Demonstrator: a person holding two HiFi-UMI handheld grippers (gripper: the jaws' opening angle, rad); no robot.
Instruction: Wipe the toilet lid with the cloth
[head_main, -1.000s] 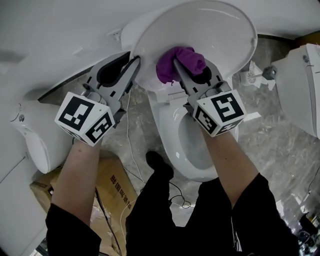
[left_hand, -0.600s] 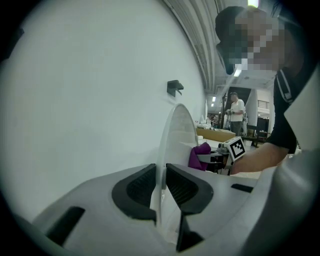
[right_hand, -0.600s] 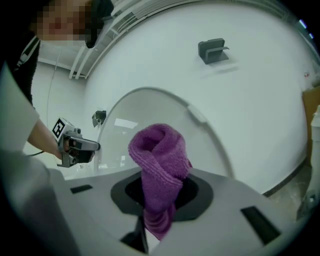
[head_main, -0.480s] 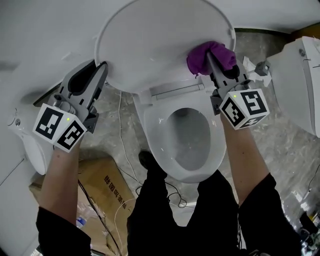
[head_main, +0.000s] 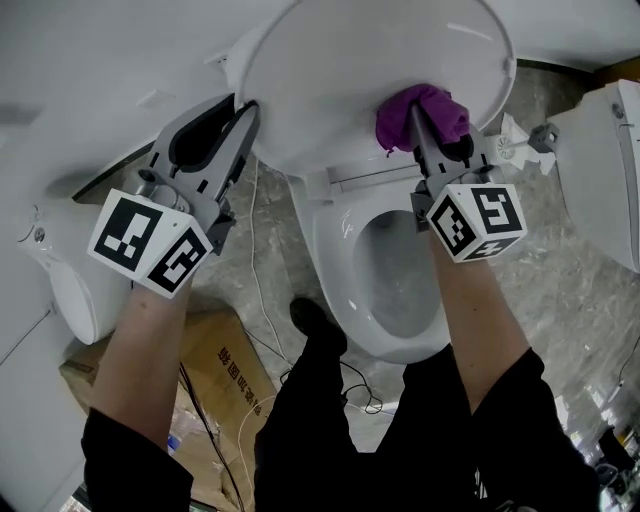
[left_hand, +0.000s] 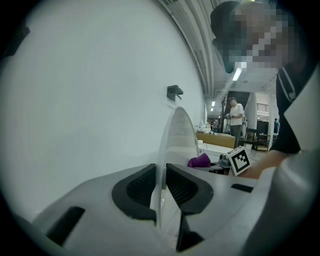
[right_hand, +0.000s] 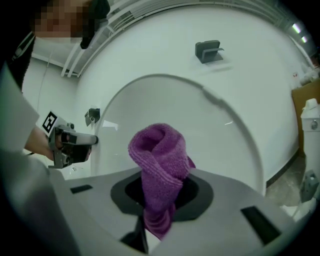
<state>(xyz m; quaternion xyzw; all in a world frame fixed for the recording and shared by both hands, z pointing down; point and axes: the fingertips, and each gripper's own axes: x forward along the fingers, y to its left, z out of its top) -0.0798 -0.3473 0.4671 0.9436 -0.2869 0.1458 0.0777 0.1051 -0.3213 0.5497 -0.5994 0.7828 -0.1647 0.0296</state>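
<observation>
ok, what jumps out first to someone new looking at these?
The purple cloth, bunched in the right tongs and held against the right side of the raised white toilet lid. Next, the left tongs clamped on the lid's left edge, and the open toilet bowl below, between the person's arms.

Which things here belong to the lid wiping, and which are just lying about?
In use: toilet lid, its edge clamped by the left gripper; purple cloth, gripped in the right gripper.
Lying about: cardboard box; cable on the floor.
</observation>
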